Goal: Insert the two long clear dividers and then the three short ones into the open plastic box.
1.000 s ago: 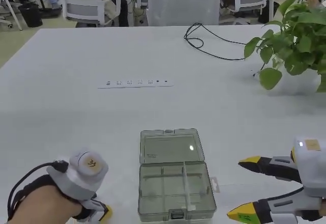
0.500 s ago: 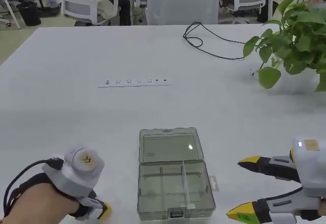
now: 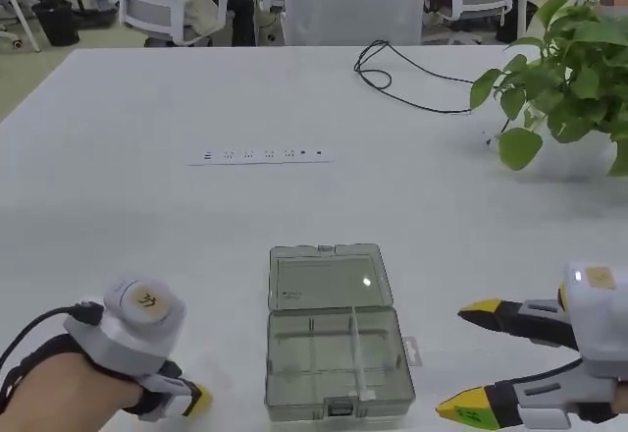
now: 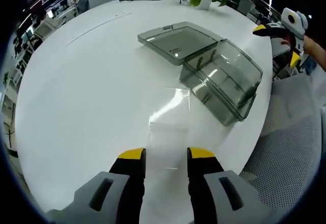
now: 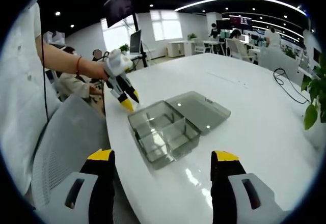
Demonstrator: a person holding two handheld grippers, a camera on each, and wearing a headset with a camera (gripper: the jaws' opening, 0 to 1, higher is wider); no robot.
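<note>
Tabletop (image 3: 147, 216), white and wide, carries everything here. The leafy plant (image 3: 564, 69) stands well beyond the right gripper's fingers, at the far side. Between the two pairs of fingers sits the smoky plastic box (image 3: 304, 410), its lid (image 3: 329, 280) laid flat open on the side away from the person. The right gripper (image 3: 449, 363) hangs beside the box with its yellow-tipped fingers spread wide and nothing between them. In the right gripper view the box lies straight ahead of them, a little apart. The left gripper (image 4: 167, 155) is down at the table on the other side of the box, fingers a narrow gap apart. A clear flat divider (image 4: 169, 117) lies on the table straight ahead of those fingers, and its near end reaches in between them. I cannot tell whether they pinch it. One clear divider (image 3: 358, 358) stands inside the box, running from front to lid side. A small clear piece (image 3: 413, 353) lies on the table just beside the box wall, between the box and the right fingers.
</note>
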